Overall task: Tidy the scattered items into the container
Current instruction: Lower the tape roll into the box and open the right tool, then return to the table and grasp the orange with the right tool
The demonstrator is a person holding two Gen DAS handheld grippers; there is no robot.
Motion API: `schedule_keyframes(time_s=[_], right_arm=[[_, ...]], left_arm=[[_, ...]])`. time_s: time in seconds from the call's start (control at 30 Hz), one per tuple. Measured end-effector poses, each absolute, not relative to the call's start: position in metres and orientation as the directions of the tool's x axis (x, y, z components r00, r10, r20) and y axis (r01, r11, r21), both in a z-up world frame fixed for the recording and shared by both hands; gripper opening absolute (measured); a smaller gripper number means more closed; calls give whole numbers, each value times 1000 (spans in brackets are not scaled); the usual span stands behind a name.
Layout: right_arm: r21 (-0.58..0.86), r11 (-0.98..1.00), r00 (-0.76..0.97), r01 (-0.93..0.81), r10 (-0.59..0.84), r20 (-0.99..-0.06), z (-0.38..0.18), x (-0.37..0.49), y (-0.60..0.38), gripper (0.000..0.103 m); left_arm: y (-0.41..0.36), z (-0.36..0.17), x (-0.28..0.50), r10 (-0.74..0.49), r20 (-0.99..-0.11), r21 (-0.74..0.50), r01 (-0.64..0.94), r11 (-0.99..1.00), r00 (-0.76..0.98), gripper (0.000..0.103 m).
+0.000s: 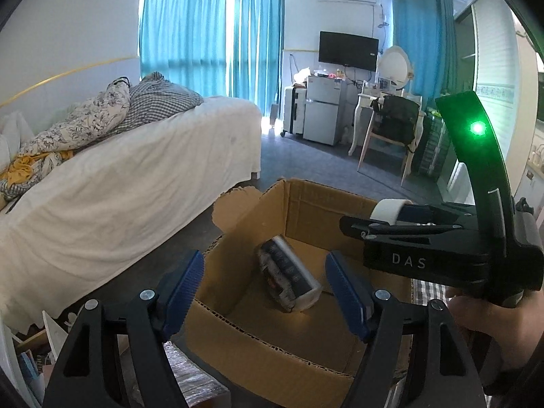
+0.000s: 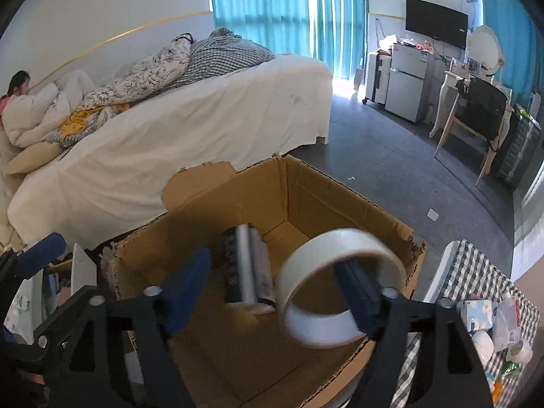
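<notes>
My left gripper (image 1: 263, 284) hangs over the open cardboard box (image 1: 307, 200) with its blue fingers (image 1: 183, 280) spread wide and nothing between them. Inside the box, a shrink-wrapped dark pack (image 1: 289, 277) lies tilted on the floor, near the far corner.

My right gripper (image 2: 273, 282) sits above the same cardboard box (image 2: 340, 197), over its right-hand part. Its fingers are apart as well, and a roll of clear tape (image 2: 341, 287) hangs looped around the right finger (image 2: 357, 289), which passes through the roll's hole. The left finger (image 2: 185, 287) does not touch the roll. From my left wrist view the right gripper (image 1: 384, 219) shows from the side, above the box's right wall, with the white tape roll (image 1: 389, 209) sitting at its tip; my hand (image 1: 493, 326) grips its handle, and a green light (image 1: 477, 128) glows on the black fin above it.

The wrapped pack (image 2: 246, 268) lies in the box just left of the roll, blurred in this view.

A bed with a white sheet (image 2: 190, 136) stands beyond the box, and a checkered cloth (image 2: 476, 278) with small items lies just right of it
</notes>
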State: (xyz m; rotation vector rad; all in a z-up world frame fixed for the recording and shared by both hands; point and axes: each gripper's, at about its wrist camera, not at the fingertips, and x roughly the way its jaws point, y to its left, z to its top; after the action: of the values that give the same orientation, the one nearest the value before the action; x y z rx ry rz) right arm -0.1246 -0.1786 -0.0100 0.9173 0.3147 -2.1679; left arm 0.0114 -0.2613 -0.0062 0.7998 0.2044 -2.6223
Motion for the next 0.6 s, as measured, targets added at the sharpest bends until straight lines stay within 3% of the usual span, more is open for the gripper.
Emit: schedule_keyframes(time_s=[0.6], right_arm=[[40, -736, -523, 676, -517, -678, 5, -122, -138, 83]], left_arm=[[-239, 3, 13, -313, -540, -20, 384, -923, -781, 77]])
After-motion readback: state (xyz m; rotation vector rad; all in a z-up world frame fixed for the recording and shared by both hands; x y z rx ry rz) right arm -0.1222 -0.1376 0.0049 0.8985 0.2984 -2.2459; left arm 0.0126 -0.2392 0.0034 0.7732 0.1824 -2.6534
